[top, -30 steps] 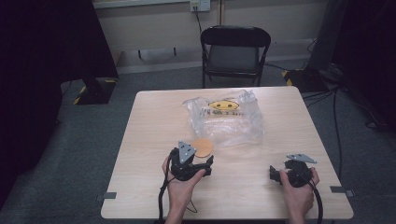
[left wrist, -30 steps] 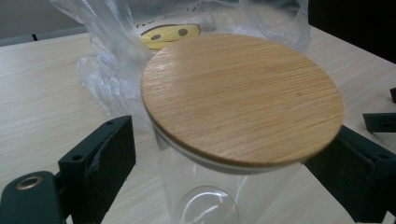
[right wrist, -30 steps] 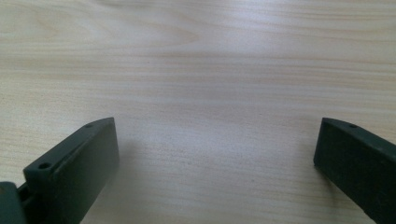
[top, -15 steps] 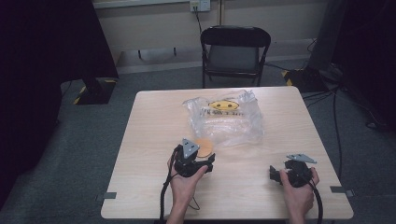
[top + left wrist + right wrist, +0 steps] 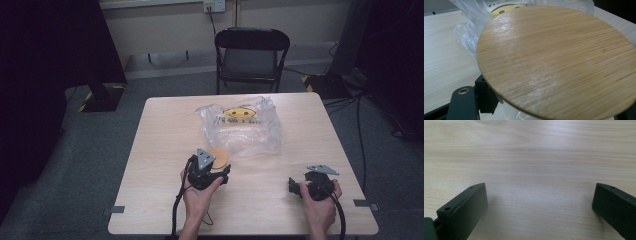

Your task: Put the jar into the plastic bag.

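A round wooden disc (image 5: 218,157) lies at the near edge of a clear plastic bag (image 5: 245,130) with a yellow smiley print. My left gripper (image 5: 222,169) sits right behind the disc. In the left gripper view the disc (image 5: 559,60) looms close and tilted, and covers the tip of one black finger (image 5: 485,97). The jaws stand wide apart under its near edge. My right gripper (image 5: 294,186) rests low over bare table at the front right, and its view shows it open (image 5: 539,202) with nothing between the fingers.
The light wooden table (image 5: 160,150) has bare room on its left and along the front. A black folding chair (image 5: 250,55) stands behind the far edge. Cables trail from both grippers over the front edge.
My left gripper has crept forward and to the right, up to the disc. The disc, the bag and the right gripper have stayed put.
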Motion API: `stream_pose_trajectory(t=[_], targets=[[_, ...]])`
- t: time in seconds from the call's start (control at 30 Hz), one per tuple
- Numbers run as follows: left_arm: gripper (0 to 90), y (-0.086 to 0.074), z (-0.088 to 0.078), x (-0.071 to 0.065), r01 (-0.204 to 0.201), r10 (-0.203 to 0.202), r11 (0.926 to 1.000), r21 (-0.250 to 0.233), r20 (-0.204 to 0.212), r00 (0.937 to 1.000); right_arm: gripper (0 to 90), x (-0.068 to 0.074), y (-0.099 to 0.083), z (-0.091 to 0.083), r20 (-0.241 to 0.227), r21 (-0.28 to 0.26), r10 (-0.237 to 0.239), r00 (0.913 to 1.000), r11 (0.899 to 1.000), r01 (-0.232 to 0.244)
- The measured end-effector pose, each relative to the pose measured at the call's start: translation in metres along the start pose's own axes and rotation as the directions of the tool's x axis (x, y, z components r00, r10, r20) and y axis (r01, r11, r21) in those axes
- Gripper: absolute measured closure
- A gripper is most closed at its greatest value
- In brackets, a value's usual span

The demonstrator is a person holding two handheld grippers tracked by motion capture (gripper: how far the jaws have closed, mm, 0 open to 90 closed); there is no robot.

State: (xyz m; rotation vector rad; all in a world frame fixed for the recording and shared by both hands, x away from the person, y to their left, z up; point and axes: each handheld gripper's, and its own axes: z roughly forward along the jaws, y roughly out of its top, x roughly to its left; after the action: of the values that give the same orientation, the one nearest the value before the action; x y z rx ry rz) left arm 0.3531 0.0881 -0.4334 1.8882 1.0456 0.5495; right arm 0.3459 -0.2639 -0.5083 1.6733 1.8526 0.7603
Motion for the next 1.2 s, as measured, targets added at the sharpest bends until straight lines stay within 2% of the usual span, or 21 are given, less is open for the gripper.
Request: stream_pose_trajectory(t=[0.4,0.83,0.93,1.2], targets=[[25.6,0.000,-0.001,0.000,-0.011,0.011,0.9999,0.000,-0.002,0.9999,0.0,0.000,0.000,0.000,0.000,0.000,0.000,1.0000,1.000,0.000],[25.8,0.000,-0.004,0.002,-0.005,0.005,1.0000,-0.002,-0.001,1.0000,0.0,0.000,0.000,0.000,0.000,0.000,0.000,1.0000,1.000,0.000],[25.8,0.001,-0.006,0.003,0.007,-0.007,0.9999,-0.011,0.001,1.0000,0.0,0.000,0.000,0.000,0.000,0.000,0.000,1.0000,1.000,0.000],[25.8,0.005,-0.012,0.005,0.008,-0.008,0.9995,-0.032,-0.003,1.0000,0.0,0.000,0.000,0.000,0.000,0.000,0.000,1.0000,1.000,0.000]])
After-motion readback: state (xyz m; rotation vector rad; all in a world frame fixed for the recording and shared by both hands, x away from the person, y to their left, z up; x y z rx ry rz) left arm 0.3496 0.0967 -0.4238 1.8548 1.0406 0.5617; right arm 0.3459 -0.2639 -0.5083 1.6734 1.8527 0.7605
